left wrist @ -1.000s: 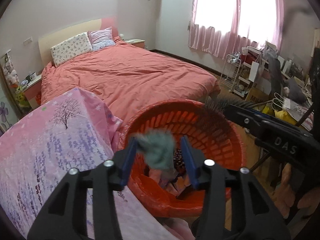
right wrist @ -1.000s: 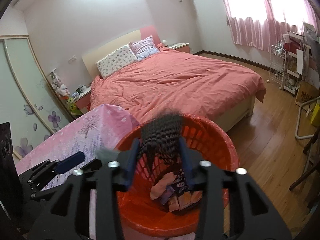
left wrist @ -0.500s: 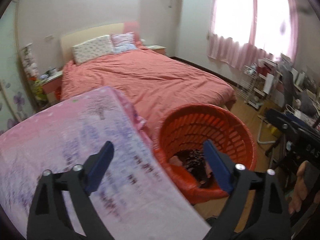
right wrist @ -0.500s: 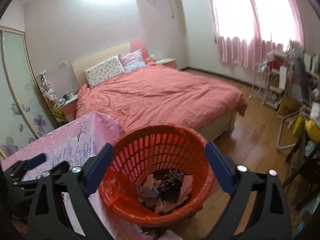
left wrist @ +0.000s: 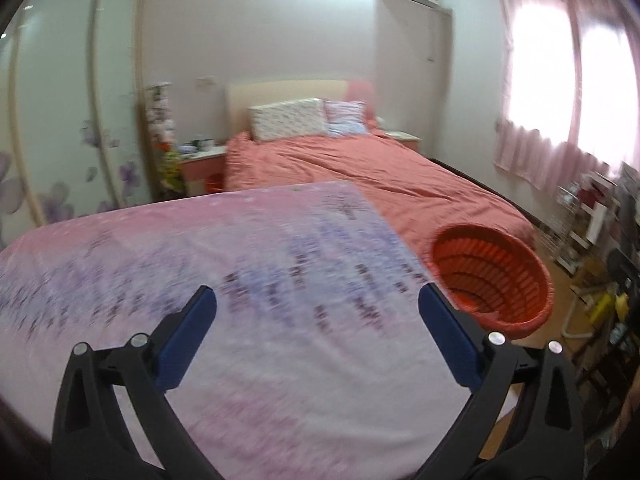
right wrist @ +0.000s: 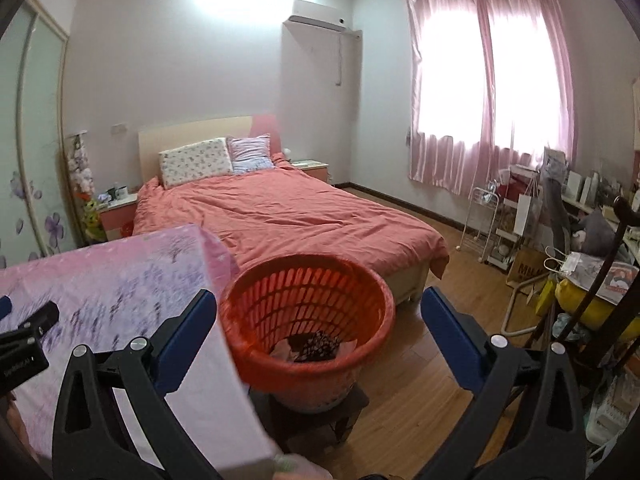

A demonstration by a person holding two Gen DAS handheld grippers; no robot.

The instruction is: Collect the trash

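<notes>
Left claw [left wrist: 318,306] released, jaws just opened wide, nothing btwn them; hangs over the desk [left wrist: 280,280], well left of the basket [left wrist: 490,276]. Right claw [right wrist: 320,306] likewise released, jaws just opened wide, nothing gripped; basket [right wrist: 308,304] seen btwn its fingers, below and beyond them.

Edges/room: desk's right edge runs just beside basket's left rim; touching or not, can't tell. Basket sits on a dark stool [right wrist: 320,420], raised off the floor [right wrist: 420,380]. Bare floor open to the right of basket; bed [right wrist: 280,216] close behind basket, its foot corner near the rim. Clutter of racks and bags far right of basket narrows that side.

Counts: 1 basket, 2 claws, 1 desk, 1 bed, 2 pillows [right wrist: 196,162].

Trash [right wrist: 316,346]: in basket bottom, a dark patterned lump atop pinkish scraps; no. of pieces hard to tell.

Hidden/unclear: left view blurred, desk cloth print smeared; basket's inside bottom not visible there, lower rim cut by claw finger. In right view, left claw [right wrist: 24,332] only partly in frame at the left edge, over desk. Stool mostly hidden under basket. Pale object at bottom edge below desk corner, unidentifiable.
</notes>
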